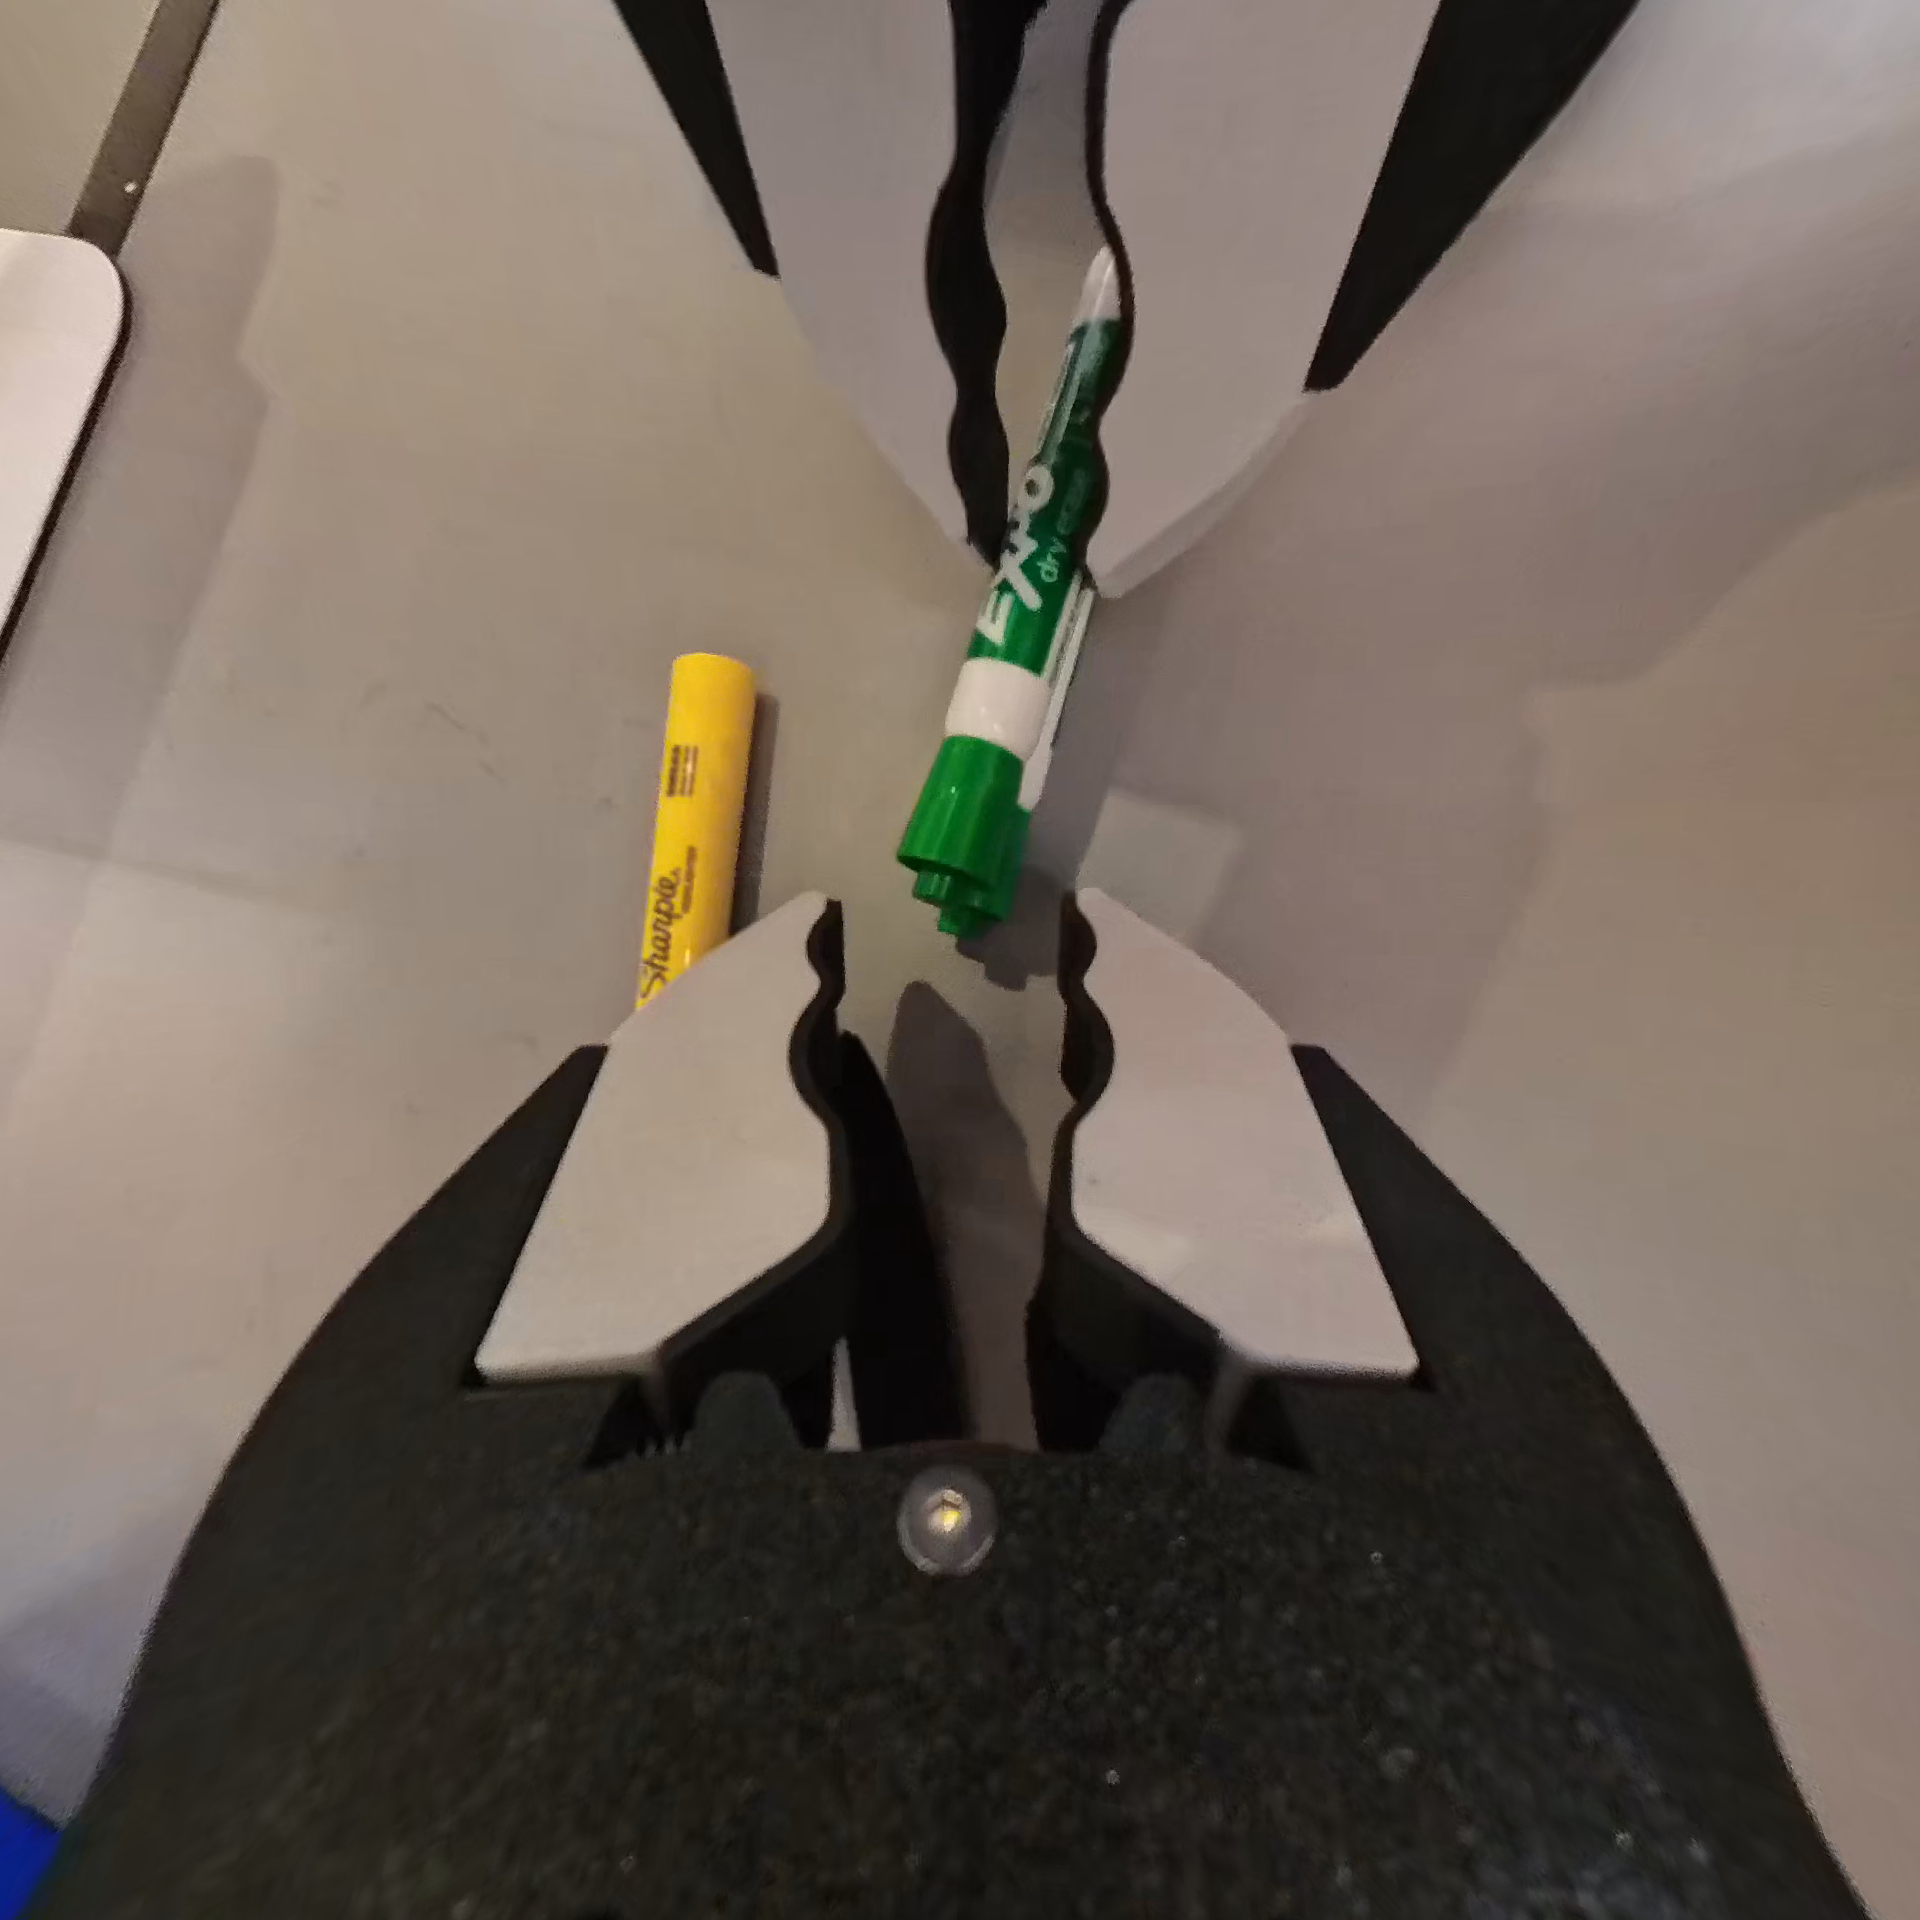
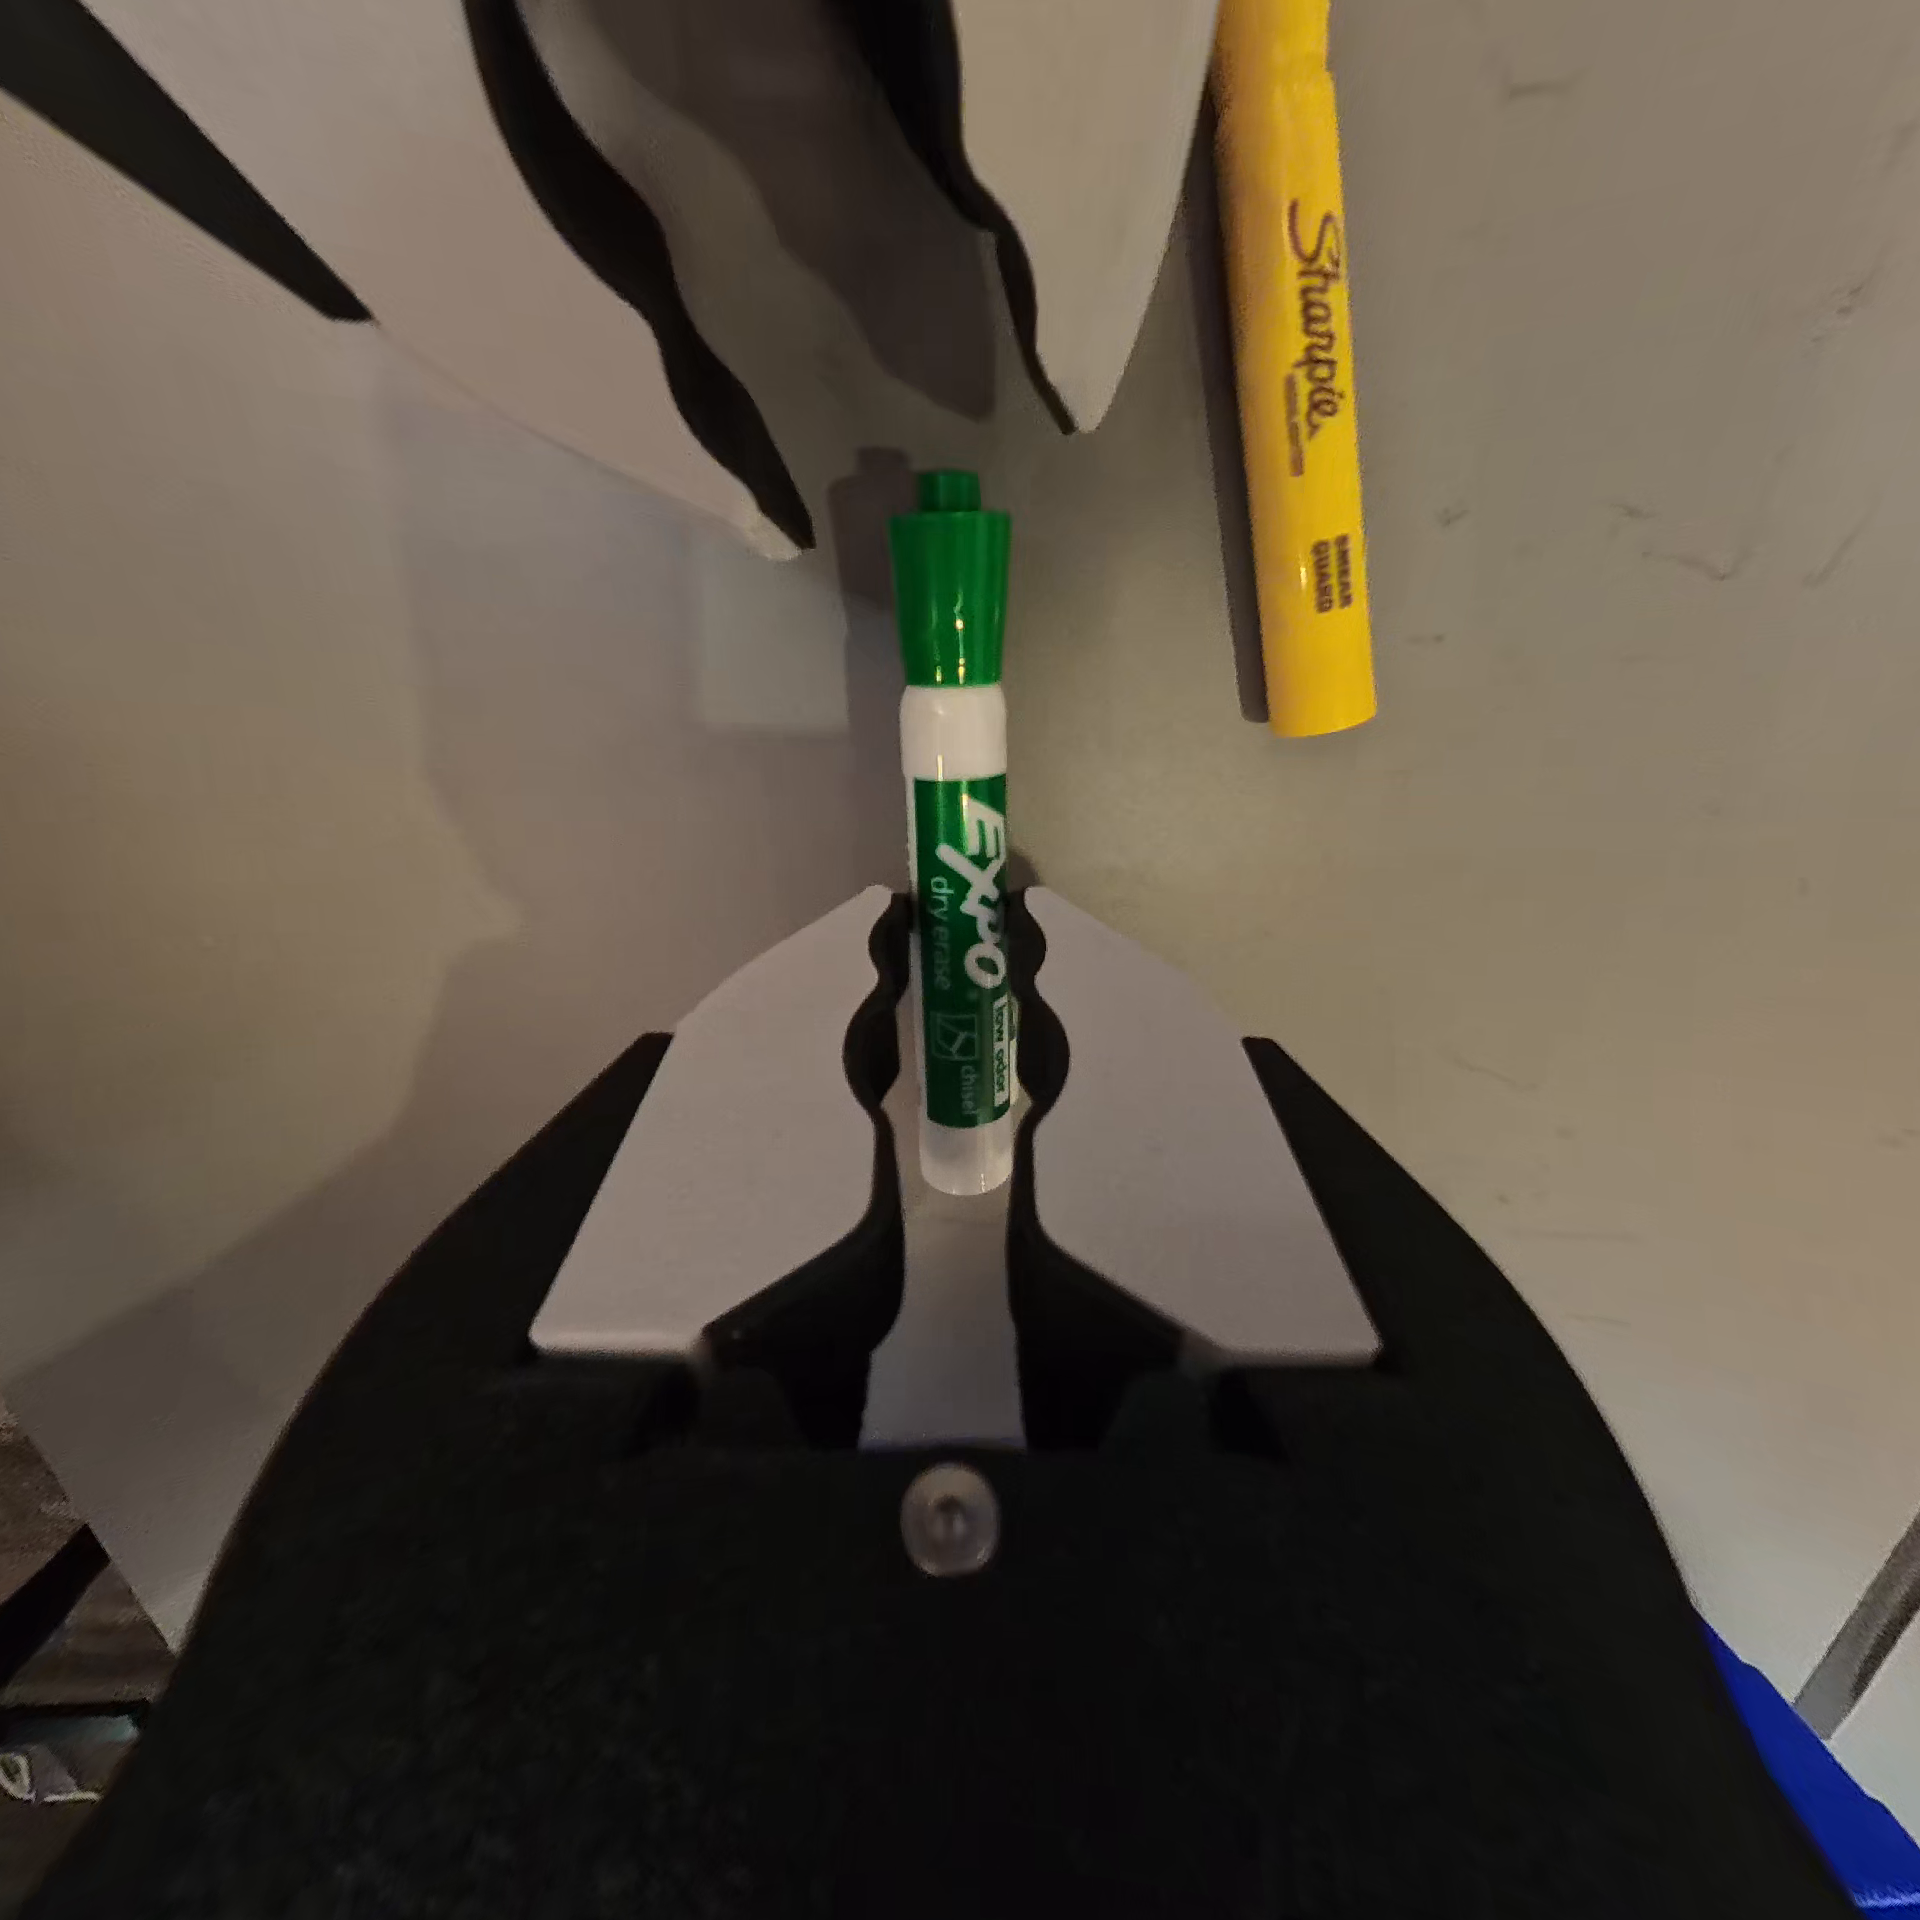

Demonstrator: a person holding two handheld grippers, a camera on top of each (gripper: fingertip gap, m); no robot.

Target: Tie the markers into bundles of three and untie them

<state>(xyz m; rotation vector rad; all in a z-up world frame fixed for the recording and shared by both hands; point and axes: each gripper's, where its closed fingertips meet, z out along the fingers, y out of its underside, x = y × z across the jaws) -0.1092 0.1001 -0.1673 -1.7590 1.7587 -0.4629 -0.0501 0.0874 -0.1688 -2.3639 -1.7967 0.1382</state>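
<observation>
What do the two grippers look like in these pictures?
Both look alike. The left gripper and right gripper each have a black, rough-textured body, two pale grey wedge-shaped fingers lined with wavy black pads, and a small round clear stud at the base. No cables show.

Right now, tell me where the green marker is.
The green marker is clamped in the right gripper, cap pointing at the open left gripper, with the yellow marker lying alongside on the table.

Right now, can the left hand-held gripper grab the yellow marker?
Probably yes. The left hand-held gripper is open and holds nothing, and the yellow marker lies bare on the table right beside its left finger. The green marker, clamped in the right hand-held gripper, sits off to the other side.
</observation>
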